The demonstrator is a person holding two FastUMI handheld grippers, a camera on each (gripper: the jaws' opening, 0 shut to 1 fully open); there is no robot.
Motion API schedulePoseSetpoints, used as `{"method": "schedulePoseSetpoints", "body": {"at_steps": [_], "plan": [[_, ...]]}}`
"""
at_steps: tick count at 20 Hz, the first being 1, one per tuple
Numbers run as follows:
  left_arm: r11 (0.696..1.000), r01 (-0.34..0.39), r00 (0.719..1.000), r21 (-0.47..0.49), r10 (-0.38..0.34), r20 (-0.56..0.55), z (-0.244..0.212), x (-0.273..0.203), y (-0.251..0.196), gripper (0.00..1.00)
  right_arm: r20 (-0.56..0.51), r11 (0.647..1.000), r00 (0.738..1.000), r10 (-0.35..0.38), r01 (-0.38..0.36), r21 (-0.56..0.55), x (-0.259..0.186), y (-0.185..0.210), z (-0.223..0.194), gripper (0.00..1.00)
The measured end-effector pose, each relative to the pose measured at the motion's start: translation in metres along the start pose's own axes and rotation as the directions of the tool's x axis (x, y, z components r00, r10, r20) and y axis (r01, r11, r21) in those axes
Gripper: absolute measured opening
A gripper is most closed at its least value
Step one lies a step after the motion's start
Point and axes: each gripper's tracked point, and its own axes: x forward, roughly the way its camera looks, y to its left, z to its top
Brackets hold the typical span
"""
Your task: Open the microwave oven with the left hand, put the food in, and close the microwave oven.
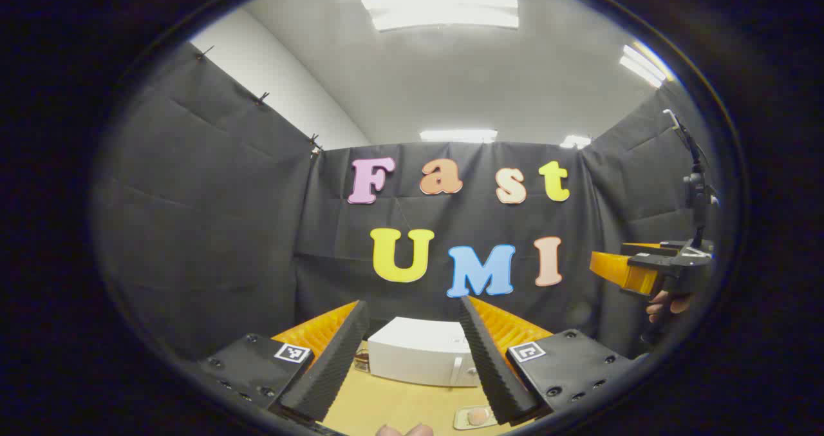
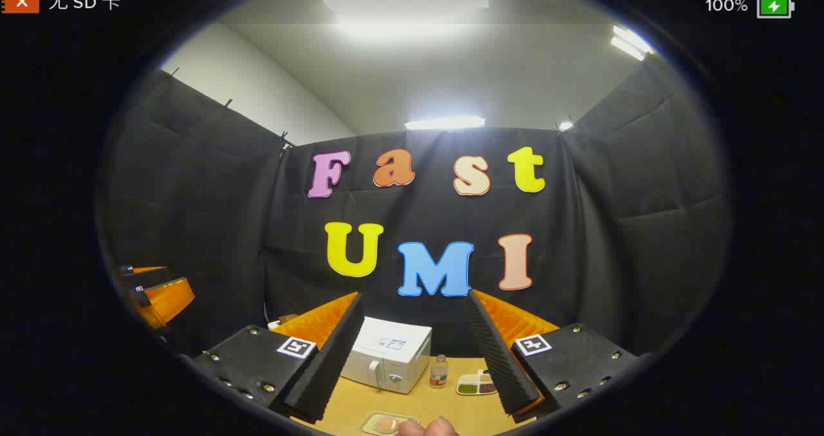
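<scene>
A white microwave oven (image 1: 421, 352) stands on the tan table (image 1: 399, 407) with its door closed; the right gripper view shows the microwave (image 2: 386, 355) from its front corner. The food, a pale round piece, lies on a small tray (image 1: 475, 417) near the table's front, and the same tray (image 2: 386, 423) appears at the bottom of the right gripper view. My left gripper (image 1: 412, 359) is open, held high above the table. My right gripper (image 2: 412, 359) is open too, with nothing between its fingers. The right gripper (image 1: 634, 272), held by a hand, hangs at the far right of the left gripper view.
A small bottle (image 2: 439, 371) and a divided dish (image 2: 476, 384) with green and dark contents stand right of the microwave. The black cloth wall closes off the back and both sides. Fingertips of a hand (image 2: 428, 428) show at the bottom edge.
</scene>
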Motion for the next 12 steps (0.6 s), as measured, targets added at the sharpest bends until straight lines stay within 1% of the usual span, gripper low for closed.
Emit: {"method": "schedulePoseSetpoints", "body": {"at_steps": [2, 3, 8, 10, 12], "plan": [[1.000, 0.001, 1.000, 0.001, -0.001, 0.004, 0.0009, 0.0000, -0.0010, 0.94, -0.008, 1.000, 1.000, -0.001, 0.001, 0.006, -0.0001, -0.0005, -0.0017, 0.96], [1.000, 0.003, 1.000, 0.001, -0.003, 0.001, -0.0003, 0.0003, -0.0011, 0.96, -0.008, 1.000, 1.000, -0.002, 0.002, 0.007, -0.0003, -0.0018, -0.0022, 0.96], [1.000, 0.003, 1.000, 0.012, -0.003, -0.005, 0.0000, -0.0002, -0.0015, 0.93, -0.011, 1.000, 1.000, 0.007, -0.007, -0.004, 0.0000, 0.0013, -0.0034, 0.96], [1.000, 0.002, 1.000, 0.009, -0.002, -0.006, -0.0011, 0.0000, -0.0014, 0.99, -0.011, 1.000, 1.000, 0.009, -0.009, -0.002, -0.0006, 0.0020, -0.0032, 0.96], [1.000, -0.003, 1.000, 0.009, 0.003, -0.014, -0.0027, -0.0004, -0.0002, 0.94, -0.017, 1.000, 1.000, 0.014, -0.015, -0.007, 0.0009, 0.0039, -0.0050, 0.96]]}}
